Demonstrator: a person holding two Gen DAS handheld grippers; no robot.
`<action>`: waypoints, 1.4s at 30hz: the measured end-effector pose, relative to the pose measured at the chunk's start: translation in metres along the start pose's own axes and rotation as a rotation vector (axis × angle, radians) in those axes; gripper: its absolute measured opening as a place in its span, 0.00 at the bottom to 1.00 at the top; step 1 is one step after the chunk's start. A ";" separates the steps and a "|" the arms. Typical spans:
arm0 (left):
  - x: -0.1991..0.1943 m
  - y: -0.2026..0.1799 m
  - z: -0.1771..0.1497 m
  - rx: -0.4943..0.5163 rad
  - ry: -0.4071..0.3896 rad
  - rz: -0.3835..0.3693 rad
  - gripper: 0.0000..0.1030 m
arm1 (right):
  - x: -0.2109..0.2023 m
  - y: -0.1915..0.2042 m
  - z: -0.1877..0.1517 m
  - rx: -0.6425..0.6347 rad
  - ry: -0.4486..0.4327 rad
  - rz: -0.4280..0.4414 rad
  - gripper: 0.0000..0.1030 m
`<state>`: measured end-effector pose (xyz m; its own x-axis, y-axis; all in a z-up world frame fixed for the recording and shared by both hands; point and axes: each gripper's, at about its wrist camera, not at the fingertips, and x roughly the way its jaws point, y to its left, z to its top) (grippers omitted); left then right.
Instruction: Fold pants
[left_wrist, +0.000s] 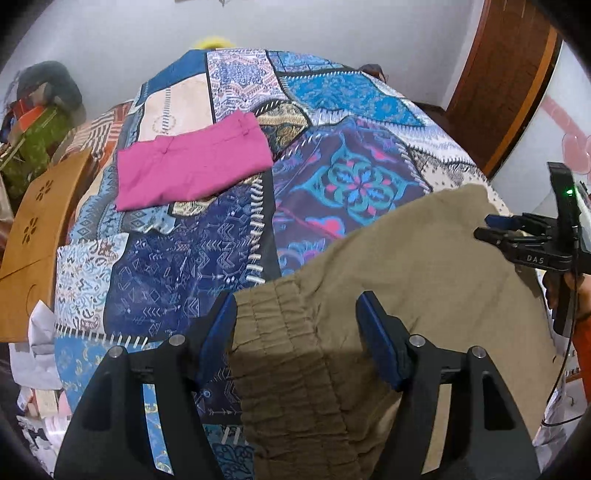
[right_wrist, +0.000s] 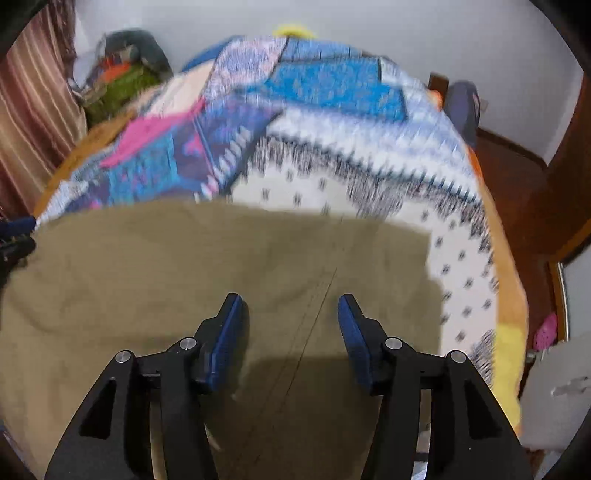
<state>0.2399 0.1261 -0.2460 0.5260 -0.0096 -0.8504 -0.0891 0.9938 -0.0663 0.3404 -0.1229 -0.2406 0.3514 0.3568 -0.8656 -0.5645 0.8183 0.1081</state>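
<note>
Khaki pants (left_wrist: 406, 273) lie spread on the patterned bedspread (left_wrist: 207, 236); their elastic waistband (left_wrist: 284, 350) runs between my left fingers. My left gripper (left_wrist: 297, 314) is open above the waistband, not holding it. My right gripper (right_wrist: 290, 314) is open over the khaki cloth (right_wrist: 184, 258), next to a long seam. It also shows in the left wrist view (left_wrist: 498, 229) at the pants' right edge. The right view is motion-blurred.
Folded pink pants (left_wrist: 192, 166) lie on the bed's far left. A wooden board (left_wrist: 37, 236) and a pile of clutter (left_wrist: 37, 122) stand left of the bed. A wooden door (left_wrist: 506, 81) is at the far right, a white wall behind.
</note>
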 end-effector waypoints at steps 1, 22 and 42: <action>-0.003 0.000 -0.001 0.001 -0.005 0.001 0.66 | -0.003 -0.001 0.000 0.007 0.009 -0.002 0.50; -0.152 -0.027 -0.065 0.051 -0.200 -0.021 0.84 | -0.178 0.084 -0.051 -0.039 -0.341 0.030 0.56; -0.088 -0.027 -0.138 -0.155 0.069 -0.301 0.85 | -0.112 0.118 -0.092 -0.044 -0.255 0.003 0.59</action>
<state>0.0794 0.0850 -0.2417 0.4899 -0.3127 -0.8138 -0.0689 0.9166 -0.3937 0.1658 -0.1078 -0.1760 0.5235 0.4661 -0.7132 -0.5959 0.7986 0.0845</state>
